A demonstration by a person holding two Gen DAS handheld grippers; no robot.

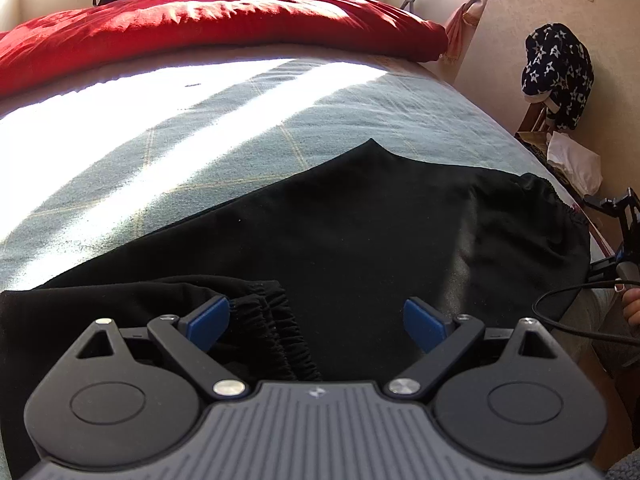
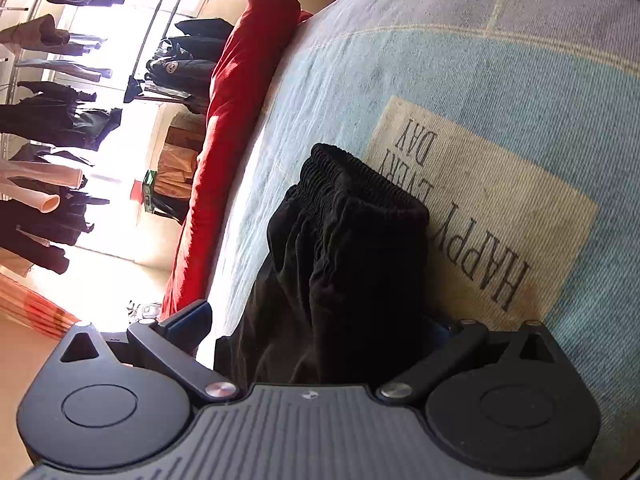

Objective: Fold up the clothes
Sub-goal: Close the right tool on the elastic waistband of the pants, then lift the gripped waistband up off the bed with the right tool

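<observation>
On the left side I see my left gripper (image 1: 316,320) low over the bed (image 1: 200,152), its two blue pads (image 1: 210,322) wide apart with nothing pinched between them. The gathered elastic cuff (image 1: 280,320) of the black trousers (image 1: 360,232) lies just beside the left pad, maybe touching it, but the jaws are not closed on it. The trousers are spread flat across the near part of the bed, with the waistband (image 1: 560,208) far to the right, at the bed edge. Behind them a red duvet (image 1: 200,28) is bunched at the far side.

I judge the cloth to be light, soft and floppy. It will not keep any shape, and it will sag and slide when lifted. The ribbed elastic parts are thicker, so I think these are the best places to take hold; a pinch there should slip less than on the thin smooth fabric.

On the right, my right gripper (image 2: 316,332) is rolled on its side, so the bed appears tilted in its view. A bunch of the black trousers with an elastic band (image 2: 360,176) on top stands up between its fingers. The left finger (image 2: 188,320) is clear of the cloth, and the other finger is hidden behind the fabric, so I cannot tell if the jaws are really holding it. Beside the bunch is a beige patch (image 2: 500,216) with printed letters.
</observation>
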